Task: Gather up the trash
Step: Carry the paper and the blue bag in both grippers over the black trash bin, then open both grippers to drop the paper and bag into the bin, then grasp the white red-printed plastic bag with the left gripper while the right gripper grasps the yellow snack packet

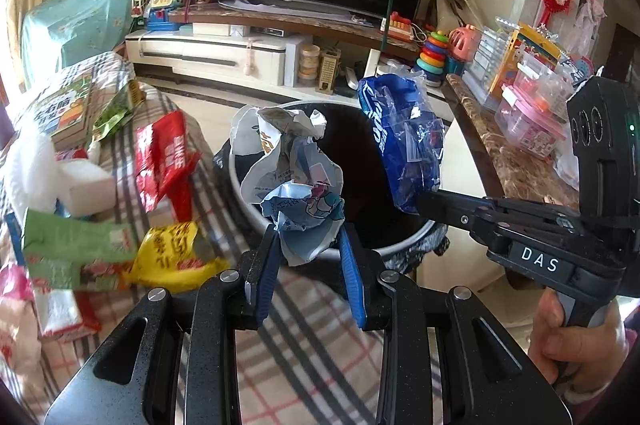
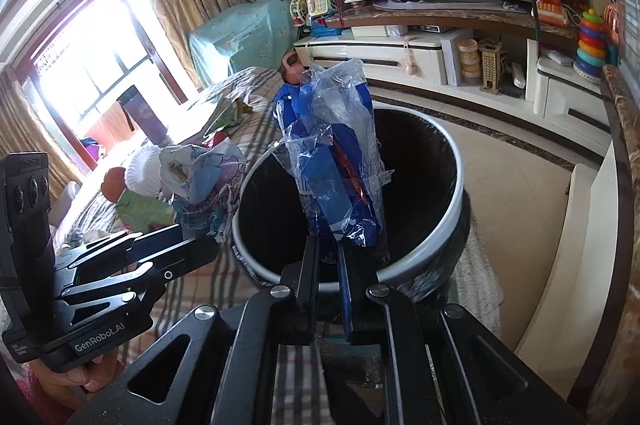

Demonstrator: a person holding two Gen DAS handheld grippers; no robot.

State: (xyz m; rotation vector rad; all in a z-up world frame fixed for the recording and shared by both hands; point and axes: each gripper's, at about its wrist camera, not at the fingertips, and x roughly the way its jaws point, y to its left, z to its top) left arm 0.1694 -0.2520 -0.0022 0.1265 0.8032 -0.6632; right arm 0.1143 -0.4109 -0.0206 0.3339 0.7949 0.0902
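Observation:
My left gripper (image 1: 307, 231) is shut on a crumpled white-and-blue paper wrapper (image 1: 292, 169) and holds it over the near rim of the trash bin (image 1: 404, 245). My right gripper (image 2: 329, 241) is shut on a crinkled blue plastic bag (image 2: 332, 153) and holds it above the bin's black-lined opening (image 2: 444, 221). In the left wrist view the blue bag (image 1: 404, 141) hangs at the bin's right side, held by the right gripper (image 1: 420, 201). In the right wrist view the paper wrapper (image 2: 204, 185) sits left of the bin in the left gripper (image 2: 196, 237).
More wrappers lie on the plaid-covered table at left: a red packet (image 1: 164, 157), a yellow packet (image 1: 172, 257), a green packet (image 1: 76, 245). A marble side table (image 1: 520, 169) with plastic boxes stands right of the bin. A TV stand (image 1: 240, 53) is behind.

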